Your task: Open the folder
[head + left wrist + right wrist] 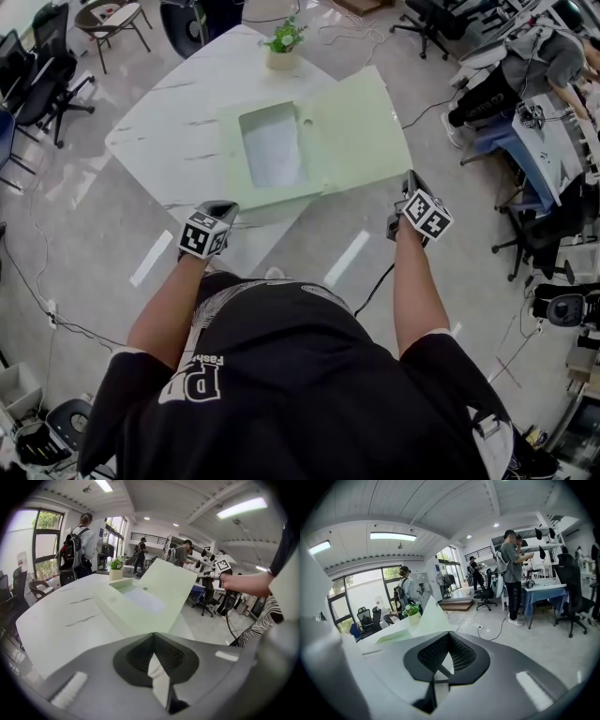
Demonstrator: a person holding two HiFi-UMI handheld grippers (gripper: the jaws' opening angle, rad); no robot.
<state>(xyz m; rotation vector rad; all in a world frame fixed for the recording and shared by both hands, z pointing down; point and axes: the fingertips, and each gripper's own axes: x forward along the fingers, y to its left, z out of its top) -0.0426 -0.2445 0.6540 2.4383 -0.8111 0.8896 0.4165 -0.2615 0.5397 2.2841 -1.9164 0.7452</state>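
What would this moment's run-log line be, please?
folder open on table | left gripper shut, empty | right gripper shut, empty

We see the pale green folder (281, 192) lying open on the white table (169, 131). Its left panel has a rectangular recess (272, 148) holding what appears to be a white sheet. Its cover (361, 131) is swung to the right, tilted upward, and overhangs the table edge.

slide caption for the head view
Green folder open on white table; left hand-held gripper and right hand-held gripper shut, empty.
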